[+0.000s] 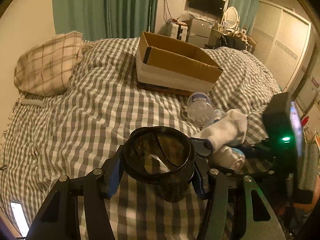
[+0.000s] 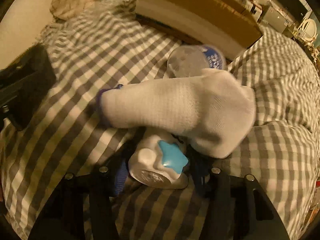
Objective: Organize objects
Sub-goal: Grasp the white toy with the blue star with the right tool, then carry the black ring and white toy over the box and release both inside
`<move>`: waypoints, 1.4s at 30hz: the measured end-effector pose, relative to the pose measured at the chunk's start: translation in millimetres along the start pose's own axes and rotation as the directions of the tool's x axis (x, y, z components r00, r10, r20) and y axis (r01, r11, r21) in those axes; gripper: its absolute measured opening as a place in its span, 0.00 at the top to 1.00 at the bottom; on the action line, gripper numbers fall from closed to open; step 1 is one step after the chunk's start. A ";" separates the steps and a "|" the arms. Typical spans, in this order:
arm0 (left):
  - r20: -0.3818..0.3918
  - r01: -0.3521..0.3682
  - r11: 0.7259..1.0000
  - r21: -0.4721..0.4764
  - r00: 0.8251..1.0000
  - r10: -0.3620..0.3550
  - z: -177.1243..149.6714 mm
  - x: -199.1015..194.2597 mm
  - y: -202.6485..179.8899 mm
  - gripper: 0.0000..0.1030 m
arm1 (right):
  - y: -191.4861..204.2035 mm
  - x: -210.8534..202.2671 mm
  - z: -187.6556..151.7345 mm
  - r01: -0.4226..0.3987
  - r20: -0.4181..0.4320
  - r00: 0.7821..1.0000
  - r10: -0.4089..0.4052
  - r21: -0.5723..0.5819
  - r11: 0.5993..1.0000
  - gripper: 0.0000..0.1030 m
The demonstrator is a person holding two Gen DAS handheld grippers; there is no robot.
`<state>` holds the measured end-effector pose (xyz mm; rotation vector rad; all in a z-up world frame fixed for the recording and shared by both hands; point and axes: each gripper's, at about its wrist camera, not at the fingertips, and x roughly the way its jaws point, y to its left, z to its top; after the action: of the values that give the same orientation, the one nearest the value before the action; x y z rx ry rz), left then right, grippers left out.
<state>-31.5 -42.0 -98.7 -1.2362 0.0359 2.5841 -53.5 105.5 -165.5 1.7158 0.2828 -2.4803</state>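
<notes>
The left gripper (image 1: 157, 177) is built from black linkage arms joined by round silver screws, and blue ridged pads (image 1: 113, 182) are fitted to its fingers. The same black arms, silver screws and blue pads are seen on the right gripper (image 2: 160, 177).

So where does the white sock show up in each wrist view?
Left wrist view: the white sock lies right of centre on the checked bedcover, just beyond the dark cup held in the left gripper.
Right wrist view: the sock fills the centre, draped over the white star-marked container between the right gripper's fingers.
Shared landmark: the cardboard box, with the clear jar before it.
</notes>
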 end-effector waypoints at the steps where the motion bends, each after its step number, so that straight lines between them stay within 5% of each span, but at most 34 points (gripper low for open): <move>1: 0.003 0.006 1.000 0.001 1.000 -0.006 0.1 -2.6 -1.1 0.42 | -1.2 -8.4 -3.4 -0.006 0.016 1.000 0.006 0.004 1.000 0.48; 12: 0.061 0.079 0.997 0.015 0.995 -0.080 39.7 -27.8 -16.6 0.42 | -20.6 -110.4 -12.4 -0.039 0.219 0.975 0.038 -0.001 0.999 0.48; 21: 0.163 0.088 0.995 0.044 0.982 -0.094 160.8 -14.7 -24.8 0.42 | -79.7 -173.0 91.6 -0.052 0.423 0.905 0.039 0.021 0.998 0.48; 29: 0.183 0.029 0.998 0.057 0.982 -0.039 267.4 62.9 -18.6 0.42 | -131.0 -150.7 203.3 -0.041 0.477 0.879 0.011 0.052 0.998 0.48; 34: 0.097 0.000 0.999 0.055 0.995 -0.006 258.7 134.2 -14.2 0.42 | -152.8 -89.2 246.8 -0.059 0.416 0.909 0.029 0.059 0.997 0.48; 39: 0.041 -0.007 0.994 0.110 0.999 0.003 239.0 162.2 -16.1 0.41 | -166.4 -32.6 247.6 -0.114 0.338 0.938 0.074 0.099 0.989 0.47; 42: 0.072 -0.046 0.991 0.128 0.997 0.037 240.1 146.3 -20.4 0.25 | -174.2 -35.9 242.3 -0.120 0.342 0.937 0.070 0.128 0.984 0.35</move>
<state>-296.1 45.7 -56.6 -1.1104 0.2137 2.6121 -296.6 222.8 -33.4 1.2771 -0.0177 -2.7186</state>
